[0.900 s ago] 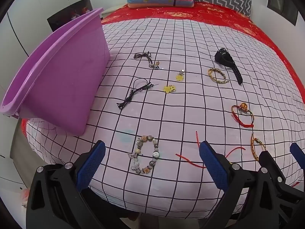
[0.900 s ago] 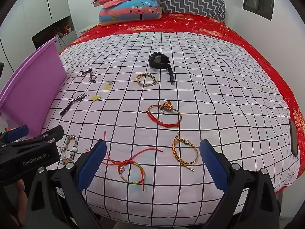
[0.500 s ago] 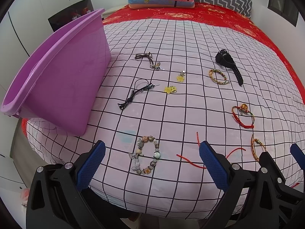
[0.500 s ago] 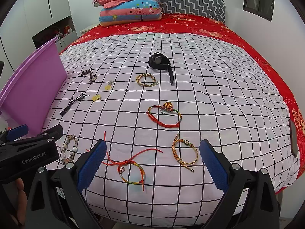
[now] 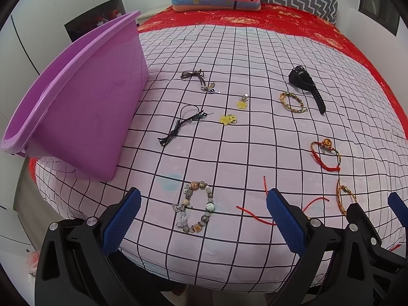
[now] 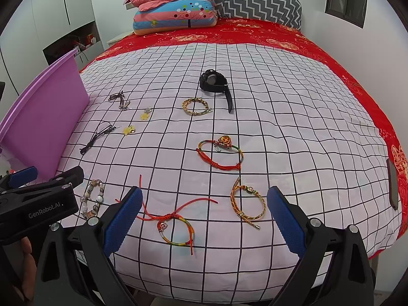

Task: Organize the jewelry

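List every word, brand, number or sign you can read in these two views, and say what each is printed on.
"GenRobot.AI": white lettering on the black body of the left claw, seen from the right wrist view.
The red round charm on the red cord bracelet carries a gold sign, too small to read.
Nothing else is legible.

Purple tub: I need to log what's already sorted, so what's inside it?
The purple tub tilts away; only its outer wall and a strip of bare inner rim show. Its floor is hidden, so any contents cannot be seen.

"GenRobot.AI" in white on the left tool [image 6: 20, 178]
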